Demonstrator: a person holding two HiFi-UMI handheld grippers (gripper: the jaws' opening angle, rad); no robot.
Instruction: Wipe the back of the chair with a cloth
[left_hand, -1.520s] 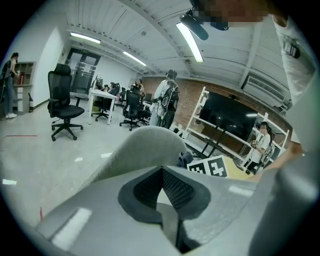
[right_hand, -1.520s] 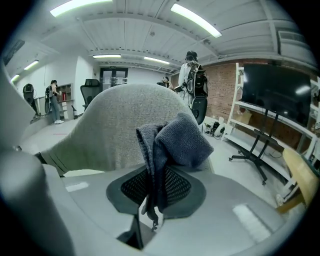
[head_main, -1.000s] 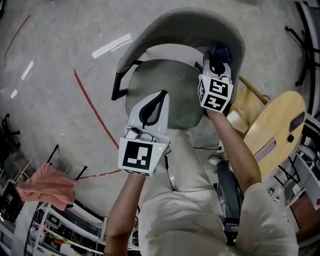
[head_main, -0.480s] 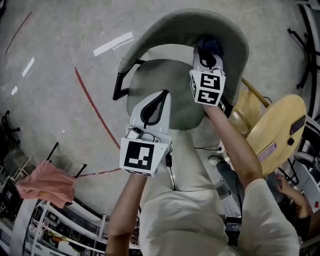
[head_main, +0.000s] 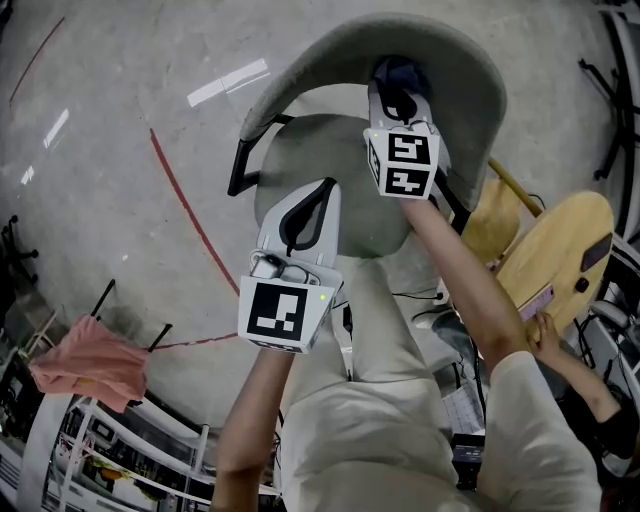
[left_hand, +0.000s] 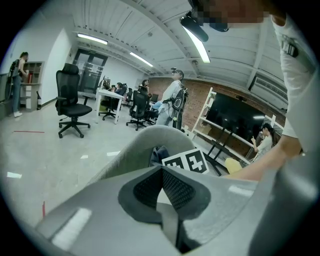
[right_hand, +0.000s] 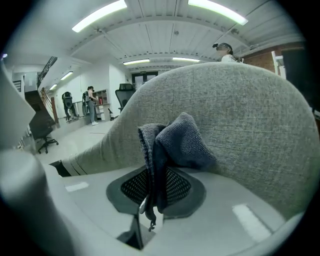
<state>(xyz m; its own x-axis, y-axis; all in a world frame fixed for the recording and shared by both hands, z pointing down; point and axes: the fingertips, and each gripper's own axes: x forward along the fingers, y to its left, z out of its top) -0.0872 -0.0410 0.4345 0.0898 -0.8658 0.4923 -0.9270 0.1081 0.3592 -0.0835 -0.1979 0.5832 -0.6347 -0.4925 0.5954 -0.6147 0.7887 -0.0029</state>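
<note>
The grey upholstered chair stands upright on the floor. Its curved, shell-shaped backrest wraps round the rear of the rounded seat, and its coarse woven fabric shows plainly in the right gripper view. The dark blue-grey woven cloth is bunched into folds and pinched between the closed jaws of the right gripper. Its free end is pressed against the inner face of the backrest, near the upper middle of the curve.
</note>
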